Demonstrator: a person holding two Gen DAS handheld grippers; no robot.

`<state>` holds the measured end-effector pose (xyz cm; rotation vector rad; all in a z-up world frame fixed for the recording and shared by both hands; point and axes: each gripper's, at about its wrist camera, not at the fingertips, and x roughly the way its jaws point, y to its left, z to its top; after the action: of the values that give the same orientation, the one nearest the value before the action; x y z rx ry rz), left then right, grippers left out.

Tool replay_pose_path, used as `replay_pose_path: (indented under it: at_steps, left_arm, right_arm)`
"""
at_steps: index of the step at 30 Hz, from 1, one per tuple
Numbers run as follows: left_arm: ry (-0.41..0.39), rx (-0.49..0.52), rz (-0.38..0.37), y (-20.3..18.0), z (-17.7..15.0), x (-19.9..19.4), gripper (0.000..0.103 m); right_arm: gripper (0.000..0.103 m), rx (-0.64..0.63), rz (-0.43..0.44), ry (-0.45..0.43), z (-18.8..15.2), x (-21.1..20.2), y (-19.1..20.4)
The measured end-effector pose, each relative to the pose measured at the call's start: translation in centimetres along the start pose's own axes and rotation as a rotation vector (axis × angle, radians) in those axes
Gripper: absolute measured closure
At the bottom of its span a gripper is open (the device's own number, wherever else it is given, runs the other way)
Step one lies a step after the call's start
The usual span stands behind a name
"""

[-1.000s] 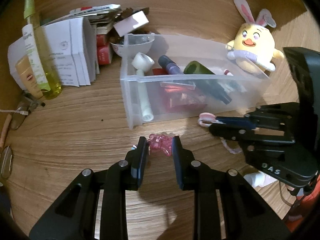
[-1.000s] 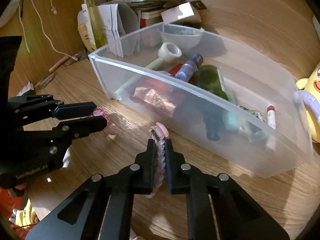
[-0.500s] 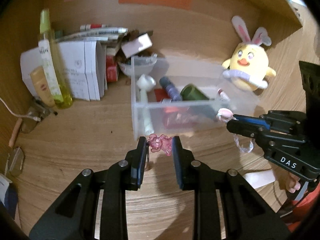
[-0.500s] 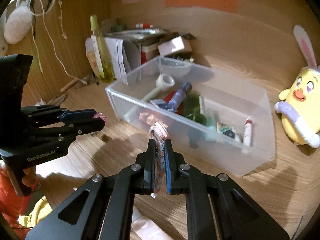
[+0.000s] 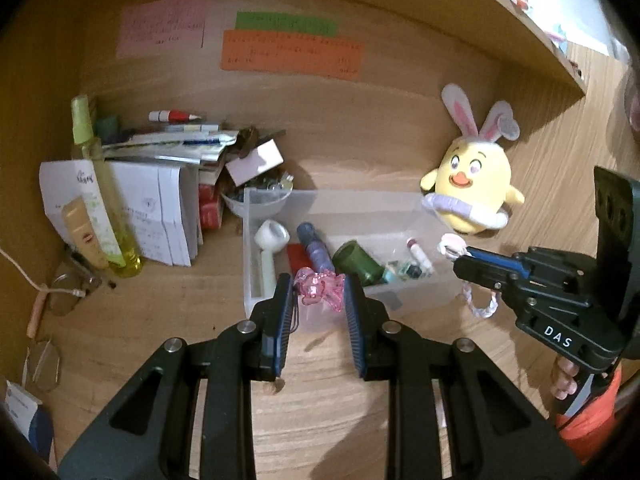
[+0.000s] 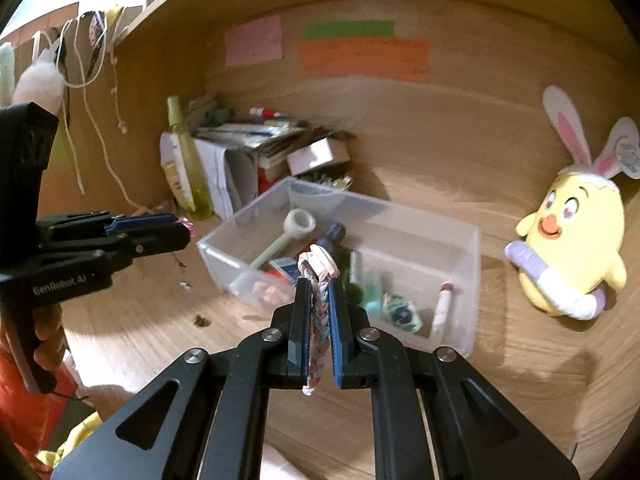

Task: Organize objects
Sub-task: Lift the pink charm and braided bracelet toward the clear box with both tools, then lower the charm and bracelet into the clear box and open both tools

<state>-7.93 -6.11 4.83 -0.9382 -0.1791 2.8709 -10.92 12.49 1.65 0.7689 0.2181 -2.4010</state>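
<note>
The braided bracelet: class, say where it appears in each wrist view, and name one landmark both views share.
Left wrist view: the braided bracelet hangs from the right claw at the right, beside the clear box.
Right wrist view: it sits bottom centre, pinched between the claw's fingers.
Shared landmark: the yellow bunny-eared chick toy.

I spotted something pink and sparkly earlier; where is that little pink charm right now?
The pink charm is pinched between the fingers of the left hand-held gripper, held up in front of the clear plastic bin, as the left wrist view shows.
</note>
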Motion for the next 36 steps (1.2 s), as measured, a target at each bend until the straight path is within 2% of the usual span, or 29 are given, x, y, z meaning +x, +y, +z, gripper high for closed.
replay_pose_path:
  at_steps: [10,21,36]
  left_arm:
    - [-0.029,-0.001,-0.001,-0.5,2.7,0.9,0.078]
    - [-0.077,0.015,-0.017,-1.7,5.9,2.0,0.078]
    - [0.061,0.025,-0.011,-1.6,3.9,8.5,0.078]
  right_arm:
    - [0.096,0.024,-0.035,-0.031,1.7,0.3,-2.5]
    - [0.096,0.03,-0.055,-0.02,2.9,2.0,-4.1]
    - [0.095,0.075,-0.078,0.1,1.5,7.1,-6.3]
